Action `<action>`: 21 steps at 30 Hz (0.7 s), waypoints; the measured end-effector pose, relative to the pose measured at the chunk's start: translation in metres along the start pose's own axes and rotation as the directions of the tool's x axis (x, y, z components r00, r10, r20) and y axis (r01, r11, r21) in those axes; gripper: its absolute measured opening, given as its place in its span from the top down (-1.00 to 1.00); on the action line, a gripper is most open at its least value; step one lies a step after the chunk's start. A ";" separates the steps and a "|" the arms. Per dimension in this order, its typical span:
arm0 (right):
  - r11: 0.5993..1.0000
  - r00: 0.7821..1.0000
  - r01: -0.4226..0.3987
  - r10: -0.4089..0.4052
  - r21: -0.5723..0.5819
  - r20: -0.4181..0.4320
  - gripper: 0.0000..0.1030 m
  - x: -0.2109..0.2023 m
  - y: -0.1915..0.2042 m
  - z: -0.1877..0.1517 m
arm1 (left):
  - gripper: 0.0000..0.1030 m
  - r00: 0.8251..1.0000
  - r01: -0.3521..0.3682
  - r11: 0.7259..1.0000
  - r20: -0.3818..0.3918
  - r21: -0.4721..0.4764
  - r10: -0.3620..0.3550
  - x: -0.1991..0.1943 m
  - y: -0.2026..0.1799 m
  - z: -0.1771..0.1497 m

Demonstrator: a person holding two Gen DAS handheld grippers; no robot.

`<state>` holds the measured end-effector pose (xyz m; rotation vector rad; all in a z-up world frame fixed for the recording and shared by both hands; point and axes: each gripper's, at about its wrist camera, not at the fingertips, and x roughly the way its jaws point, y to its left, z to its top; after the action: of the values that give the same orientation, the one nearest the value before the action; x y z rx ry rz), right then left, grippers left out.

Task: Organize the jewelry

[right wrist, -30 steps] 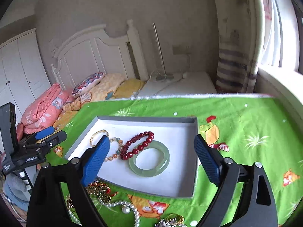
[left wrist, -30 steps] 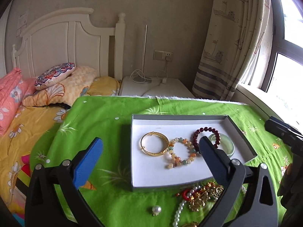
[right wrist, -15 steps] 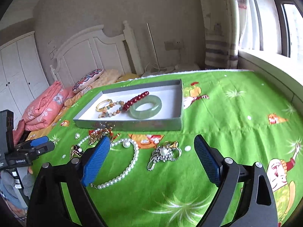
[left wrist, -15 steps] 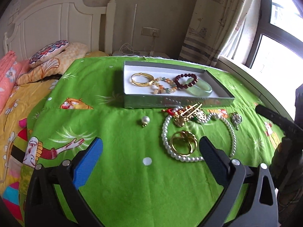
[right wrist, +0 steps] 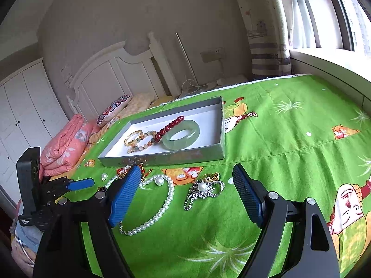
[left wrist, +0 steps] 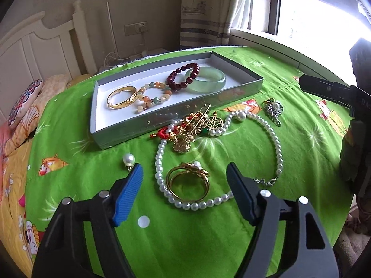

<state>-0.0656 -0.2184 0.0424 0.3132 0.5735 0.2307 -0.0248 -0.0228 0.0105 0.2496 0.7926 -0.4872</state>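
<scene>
A grey tray (left wrist: 162,121) (right wrist: 176,156) on the green cloth holds a gold bangle (left wrist: 121,97), a mixed bead bracelet (left wrist: 153,96), a dark red bead bracelet (left wrist: 183,76) and a jade bangle (left wrist: 205,80) (right wrist: 181,134). In front of it lie a pearl necklace (left wrist: 276,143) (right wrist: 162,208), a gold ring bangle (left wrist: 187,181), a heap of gold and red pieces (left wrist: 190,131), a silver brooch (left wrist: 273,111) (right wrist: 204,191) and a loose pearl earring (left wrist: 128,159). My left gripper (left wrist: 185,194) is open, just before the gold ring bangle. My right gripper (right wrist: 186,195) is open, just before the brooch.
The green cartoon cloth (right wrist: 289,139) covers the table. A bed with pillows (right wrist: 113,108) and a pink quilt (right wrist: 67,143) stands at the left. A curtain (left wrist: 204,11) and window sill (right wrist: 324,62) are at the right.
Both grippers have drawn back from over the tray and dropped toward the loose jewelry in front of it. Both stay open. The jewelry has not moved.
</scene>
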 end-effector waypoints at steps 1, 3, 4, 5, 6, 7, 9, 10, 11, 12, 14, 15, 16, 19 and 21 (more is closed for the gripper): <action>1.000 1.000 0.000 0.000 0.000 0.000 -0.54 0.000 0.000 0.000 | -0.42 1.000 0.009 1.000 -0.006 0.024 -0.008 0.002 0.000 0.001; 1.000 1.000 -0.001 0.001 0.003 0.000 -0.54 0.000 0.000 0.000 | -0.41 1.000 0.008 0.996 -0.028 0.083 -0.005 0.008 -0.004 0.001; 1.000 1.000 -0.005 0.005 0.005 -0.001 -0.54 0.001 -0.001 0.000 | -0.31 0.999 0.008 0.994 -0.042 0.110 -0.003 0.012 -0.007 0.000; 1.000 1.000 -0.007 0.007 0.008 -0.001 -0.54 0.001 -0.001 0.000 | -0.17 0.999 0.009 0.991 -0.053 0.131 -0.002 0.016 -0.011 -0.002; 1.000 1.000 -0.009 0.009 0.011 -0.001 -0.54 0.002 -0.001 0.001 | -0.05 0.999 0.005 0.989 -0.043 0.147 0.002 0.015 -0.014 -0.003; 1.000 1.000 -0.010 0.010 0.012 -0.001 -0.54 0.002 -0.001 0.001 | 0.25 0.999 0.014 0.988 -0.041 0.153 -0.008 0.014 -0.016 -0.003; 1.000 1.000 -0.012 0.012 0.013 0.000 -0.54 0.002 -0.001 0.001 | 0.26 0.999 0.029 0.990 -0.021 0.136 -0.026 0.009 -0.016 -0.005; 1.000 1.000 -0.016 0.016 0.014 0.001 -0.54 0.001 -0.002 0.001 | 0.26 1.000 0.020 0.992 0.003 0.124 -0.020 0.003 -0.015 -0.006; 1.000 1.000 -0.021 0.021 0.013 0.003 -0.54 0.001 -0.001 0.001 | 0.26 0.999 0.014 0.995 0.031 0.104 -0.018 -0.004 -0.013 -0.007; 1.000 1.000 -0.028 0.028 0.014 0.007 -0.54 0.000 -0.002 0.001 | 0.26 0.998 0.024 0.997 0.056 0.069 -0.028 -0.012 -0.009 -0.010; 0.999 0.999 -0.040 0.040 0.032 0.016 -0.53 0.000 -0.003 0.001 | 0.26 0.993 0.042 0.999 0.107 -0.012 -0.040 -0.027 -0.001 -0.016; 0.999 0.999 -0.040 0.039 0.038 0.015 -0.46 0.000 -0.002 0.000 | 0.26 0.991 0.036 0.998 0.130 -0.059 -0.029 -0.034 0.004 -0.021; 0.999 0.999 -0.037 0.037 0.030 0.001 -0.43 0.003 0.001 0.001 | 0.26 0.990 0.030 0.994 0.143 -0.101 -0.015 -0.039 0.009 -0.024; 0.996 0.994 -0.086 0.088 0.021 -0.062 -0.33 0.015 0.018 0.001 | 0.26 0.979 0.007 0.978 0.199 -0.210 0.036 -0.055 0.027 -0.032; 0.993 0.990 -0.115 0.114 -0.001 -0.080 -0.32 0.023 0.037 0.005 | 0.26 0.975 0.022 0.960 0.218 -0.281 0.041 -0.059 0.040 -0.035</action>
<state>-0.0489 -0.1780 0.0481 0.3331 0.6348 0.3567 -0.0617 0.0448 0.0310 -0.0658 0.6318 -0.3792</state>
